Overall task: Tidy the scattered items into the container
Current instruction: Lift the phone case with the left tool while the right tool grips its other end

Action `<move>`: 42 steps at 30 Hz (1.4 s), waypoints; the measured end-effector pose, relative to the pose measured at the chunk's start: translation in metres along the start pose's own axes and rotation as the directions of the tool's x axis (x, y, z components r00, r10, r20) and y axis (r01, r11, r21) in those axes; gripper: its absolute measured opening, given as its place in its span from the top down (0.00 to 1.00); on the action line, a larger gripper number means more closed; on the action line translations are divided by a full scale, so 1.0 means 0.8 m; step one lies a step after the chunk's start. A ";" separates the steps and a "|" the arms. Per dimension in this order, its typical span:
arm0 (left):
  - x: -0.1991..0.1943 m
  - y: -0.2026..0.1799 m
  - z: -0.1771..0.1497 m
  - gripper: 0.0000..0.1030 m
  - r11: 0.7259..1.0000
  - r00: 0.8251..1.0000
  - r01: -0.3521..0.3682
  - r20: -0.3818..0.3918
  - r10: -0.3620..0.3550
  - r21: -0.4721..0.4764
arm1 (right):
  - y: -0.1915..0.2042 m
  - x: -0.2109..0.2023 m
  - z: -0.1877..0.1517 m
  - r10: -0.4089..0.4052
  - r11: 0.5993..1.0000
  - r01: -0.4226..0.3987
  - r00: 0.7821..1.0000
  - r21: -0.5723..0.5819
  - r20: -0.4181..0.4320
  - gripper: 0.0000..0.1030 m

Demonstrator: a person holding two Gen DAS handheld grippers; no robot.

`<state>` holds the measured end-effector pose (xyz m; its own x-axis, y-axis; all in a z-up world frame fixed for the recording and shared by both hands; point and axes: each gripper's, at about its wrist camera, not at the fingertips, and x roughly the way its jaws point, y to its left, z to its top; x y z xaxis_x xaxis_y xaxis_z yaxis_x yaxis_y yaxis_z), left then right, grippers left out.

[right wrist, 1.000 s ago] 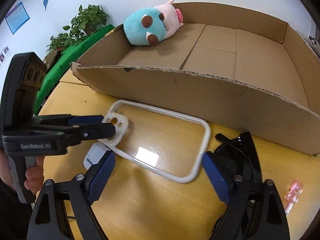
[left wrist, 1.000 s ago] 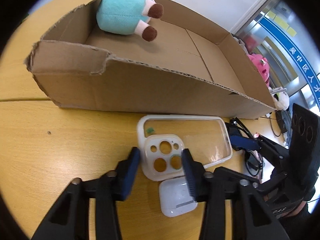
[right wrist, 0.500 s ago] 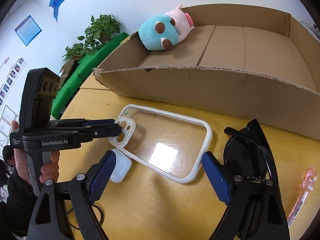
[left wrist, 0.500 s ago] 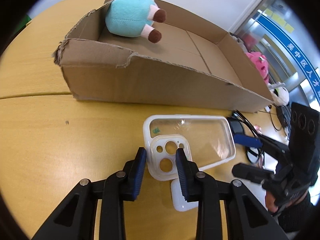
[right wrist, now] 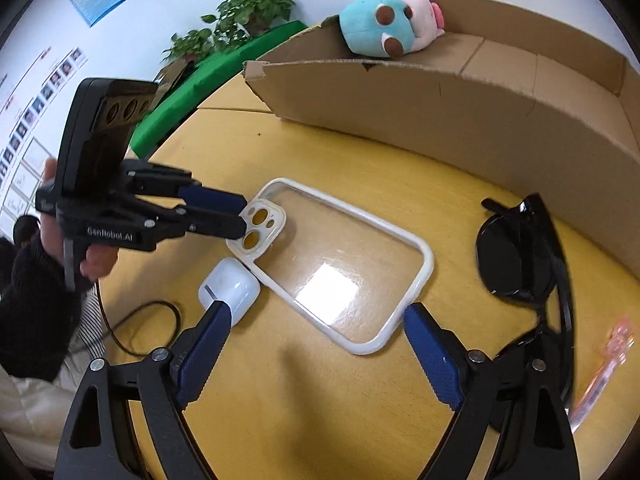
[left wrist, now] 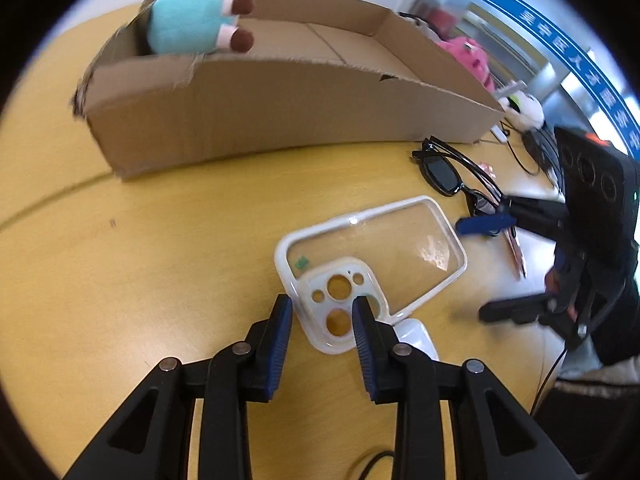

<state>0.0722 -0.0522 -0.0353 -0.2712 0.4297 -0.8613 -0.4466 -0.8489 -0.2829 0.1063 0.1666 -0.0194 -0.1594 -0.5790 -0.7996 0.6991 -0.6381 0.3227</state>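
On the yellow tabletop (right wrist: 320, 400), just in front of the cardboard box (right wrist: 440, 120), lay the clear phone case (right wrist: 336, 264) with its white rim, flat and face up; a white earbud case (right wrist: 229, 286) sat tucked against its camera end, and black sunglasses (right wrist: 520, 256) lay off to its other side; a blue-and-pink plush toy (right wrist: 390, 30) was already inside the box. The left gripper (left wrist: 322, 312) straddled the raised camera corner of the phone case, its jaws part-way apart and opening at that moment, with that corner between them; the left wrist view showed a sliver of gap at each pad, so it did not look like a firm hold. The right gripper (right wrist: 316, 320) hung wide open over the opposite short end, gripping nothing.

By my reading the case would be very light and somewhat flexible, with a glossy back that could slide on the smooth table; a pinch across the thicker white rim or the stiff camera surround seemed safer than on the clear panel; closing fully on that corner should be enough to lift it, though a loose grip might let it swing or drop short of the box wall.
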 end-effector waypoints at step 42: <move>-0.019 -0.054 0.040 0.25 0.746 0.991 0.130 -0.096 -0.089 0.653 | -0.022 -0.007 0.068 -0.089 0.709 -0.111 0.965 -0.697 -0.245 0.18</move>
<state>0.0680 -0.0118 0.0034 -0.1477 0.4720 -0.8692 -0.9252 -0.3765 -0.0472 0.0574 0.1533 0.0069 -0.0456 -0.3777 -0.9248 0.9988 -0.0341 -0.0353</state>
